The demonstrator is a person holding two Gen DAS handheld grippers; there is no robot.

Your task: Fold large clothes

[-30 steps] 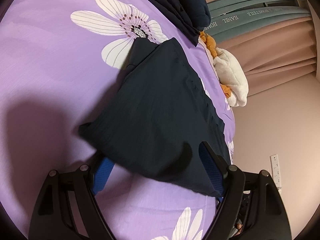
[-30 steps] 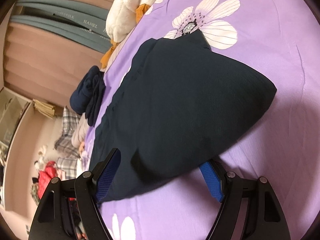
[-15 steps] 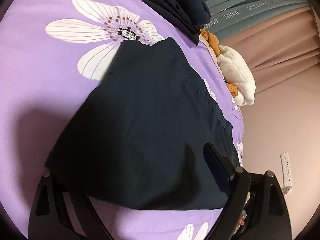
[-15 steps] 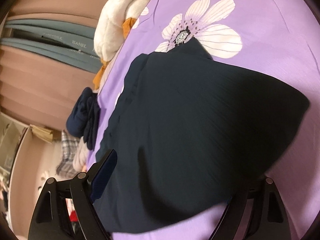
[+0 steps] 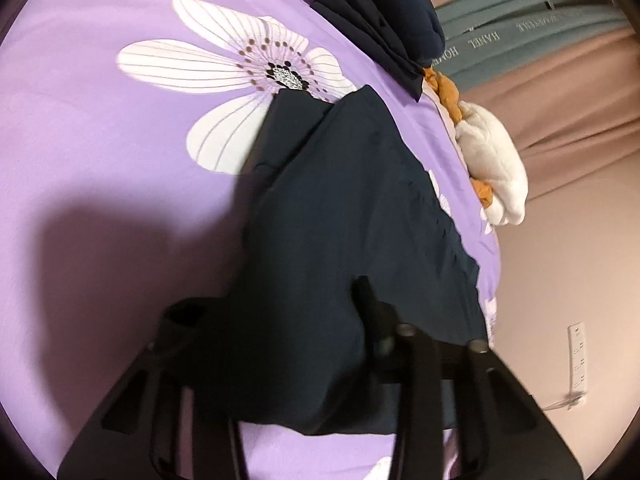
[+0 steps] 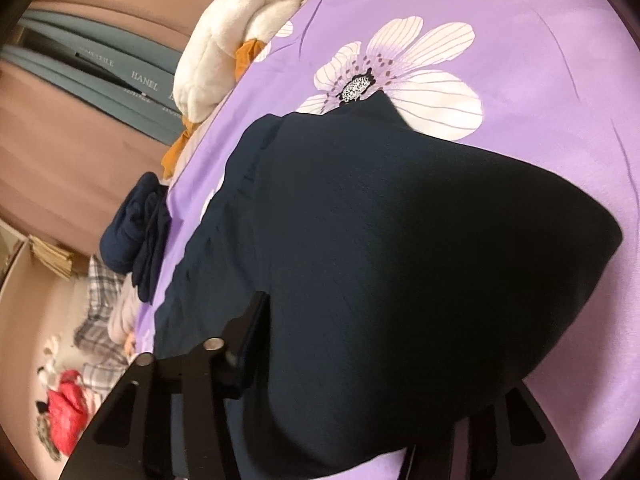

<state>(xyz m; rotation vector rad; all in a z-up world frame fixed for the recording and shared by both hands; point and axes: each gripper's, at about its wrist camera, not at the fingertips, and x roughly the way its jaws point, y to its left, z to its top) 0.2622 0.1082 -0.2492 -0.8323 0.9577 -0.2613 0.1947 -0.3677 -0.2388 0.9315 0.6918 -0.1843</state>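
A dark navy garment (image 5: 344, 216) lies on the purple flowered bedspread (image 5: 100, 128); it also shows in the right wrist view (image 6: 380, 248). My left gripper (image 5: 280, 320) has its jaws drawn close together on the garment's near edge, with cloth bunched between and over the fingers. My right gripper (image 6: 384, 344) grips the same near edge; its left finger (image 6: 248, 328) shows, while the right finger is hidden under the draped cloth.
A folded stack of dark clothes (image 5: 384, 20) lies at the far end of the bed, also visible in the right wrist view (image 6: 136, 236). A white and orange plush toy (image 5: 492, 168) sits by the bed edge. Curtains and a wall lie beyond it.
Both grippers went from open around the garment's near edge to closed on it. The near edge has lifted and bunched over the fingers.
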